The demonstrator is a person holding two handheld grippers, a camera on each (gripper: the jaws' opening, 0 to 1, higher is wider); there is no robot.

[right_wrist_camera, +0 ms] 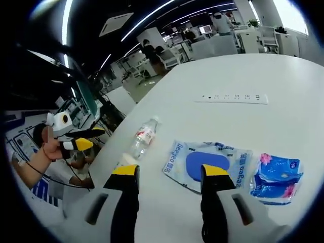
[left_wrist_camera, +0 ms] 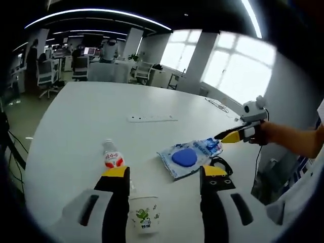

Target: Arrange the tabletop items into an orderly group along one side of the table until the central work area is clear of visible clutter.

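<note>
My left gripper (left_wrist_camera: 165,172) is open, its jaws standing on either side of a small white cup with a green print (left_wrist_camera: 144,217). A clear bottle with a red label (left_wrist_camera: 112,157) lies just beyond the left jaw. A wipes pack with a blue lid (left_wrist_camera: 185,158) lies ahead of the right jaw, with a smaller blue packet (left_wrist_camera: 210,147) touching its far end. My right gripper (right_wrist_camera: 170,172) is open above the wipes pack (right_wrist_camera: 207,161). The small blue packet (right_wrist_camera: 277,174) lies to its right and the bottle (right_wrist_camera: 144,134) to its left.
A white power strip (left_wrist_camera: 152,119) lies flat mid-table, also seen as the power strip (right_wrist_camera: 232,97). A black loop (left_wrist_camera: 221,163) sits by the wipes pack. The round white table (left_wrist_camera: 86,111) is bare beyond. Office desks and chairs stand behind.
</note>
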